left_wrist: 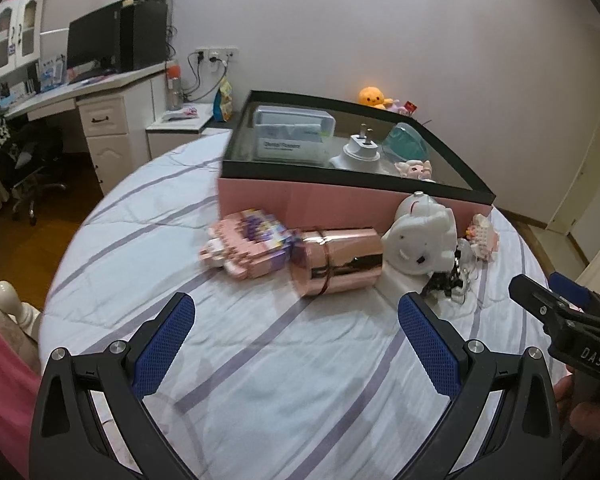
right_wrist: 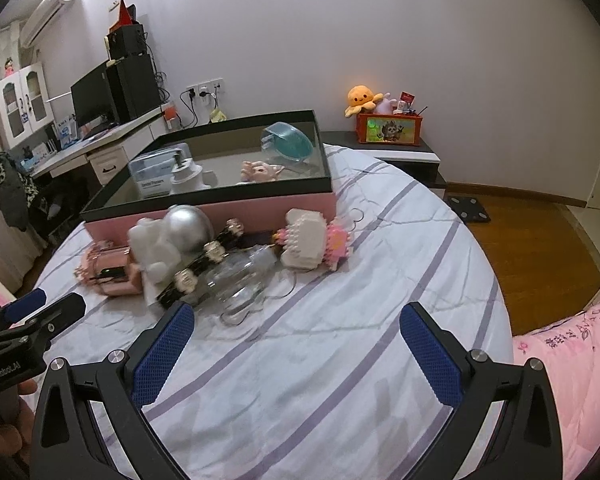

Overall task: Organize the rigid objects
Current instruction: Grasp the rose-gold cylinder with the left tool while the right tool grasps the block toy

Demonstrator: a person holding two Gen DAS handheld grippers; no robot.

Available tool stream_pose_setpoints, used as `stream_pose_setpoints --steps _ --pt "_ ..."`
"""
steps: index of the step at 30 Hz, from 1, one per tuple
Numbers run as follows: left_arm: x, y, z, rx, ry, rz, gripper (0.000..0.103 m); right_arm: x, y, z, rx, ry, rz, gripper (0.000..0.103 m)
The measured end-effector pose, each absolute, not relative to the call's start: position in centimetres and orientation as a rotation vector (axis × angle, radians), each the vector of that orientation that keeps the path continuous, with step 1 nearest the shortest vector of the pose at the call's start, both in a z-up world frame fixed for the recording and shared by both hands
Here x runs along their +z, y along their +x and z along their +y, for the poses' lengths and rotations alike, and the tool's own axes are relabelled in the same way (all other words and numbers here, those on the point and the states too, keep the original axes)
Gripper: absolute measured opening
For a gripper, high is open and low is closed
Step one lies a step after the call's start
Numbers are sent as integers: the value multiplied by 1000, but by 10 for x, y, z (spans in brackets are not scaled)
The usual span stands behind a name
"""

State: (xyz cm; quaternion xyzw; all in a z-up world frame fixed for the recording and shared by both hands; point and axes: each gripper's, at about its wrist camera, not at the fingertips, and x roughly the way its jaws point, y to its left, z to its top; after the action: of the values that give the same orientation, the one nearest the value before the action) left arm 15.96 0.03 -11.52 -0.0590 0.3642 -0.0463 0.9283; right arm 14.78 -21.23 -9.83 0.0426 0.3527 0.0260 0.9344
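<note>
Both my tools, left tool (left_wrist: pixel 296 344) and right tool (right_wrist: pixel 296 352), gape wide and empty over the bed (left_wrist: pixel 260 380). Only my right view shows the glass bottle (right_wrist: pixel 236 280); my left shows the rose-gold cylinder (left_wrist: pixel 336 262) before the pink box (left_wrist: pixel 340 200).

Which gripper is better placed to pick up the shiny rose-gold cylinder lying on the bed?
Left, probably. The rose-gold cylinder lies almost straight ahead of the open left gripper. From the open right gripper, it sits far left, partly behind the white figurine.

Pink block toy (left_wrist: pixel 246 250) blurred (details unreadable).
</note>
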Motion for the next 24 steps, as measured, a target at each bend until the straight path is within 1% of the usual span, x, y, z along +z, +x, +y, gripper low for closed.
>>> stream_pose_setpoints --steps 9,13,16,17,18,19,20,21,22,23,24 --pt "-130 194 -19 -61 -124 816 102 -108 185 -225 65 100 760 103" --pt "-133 202 -18 -34 -143 826 101 -111 201 -235 55 147 771 103" --pt "-133 203 -16 -28 -148 822 94 -115 213 -238 74 174 788 103" --pt "-135 203 -15 -52 -161 827 81 -118 218 -237 82 174 801 103" --pt "-135 202 -15 -84 -176 832 64 -121 222 -236 84 171 818 101" --pt "-136 202 -16 -88 -170 838 59 -125 226 -236 92 177 833 99" --pt "-136 200 -18 -83 -156 834 59 -126 227 -237 103 190 836 93" --pt "-136 197 -17 -86 -158 834 59 -126 228 -238 111 199 836 81" --pt "-136 197 -16 -88 -162 834 59 -127 230 -238 112 195 841 73" --pt "-136 196 -16 -89 -166 834 60 -128 231 -238 116 189 851 69" --pt "-136 196 -16 -85 -168 837 64 -130 232 -237 123 185 858 69"
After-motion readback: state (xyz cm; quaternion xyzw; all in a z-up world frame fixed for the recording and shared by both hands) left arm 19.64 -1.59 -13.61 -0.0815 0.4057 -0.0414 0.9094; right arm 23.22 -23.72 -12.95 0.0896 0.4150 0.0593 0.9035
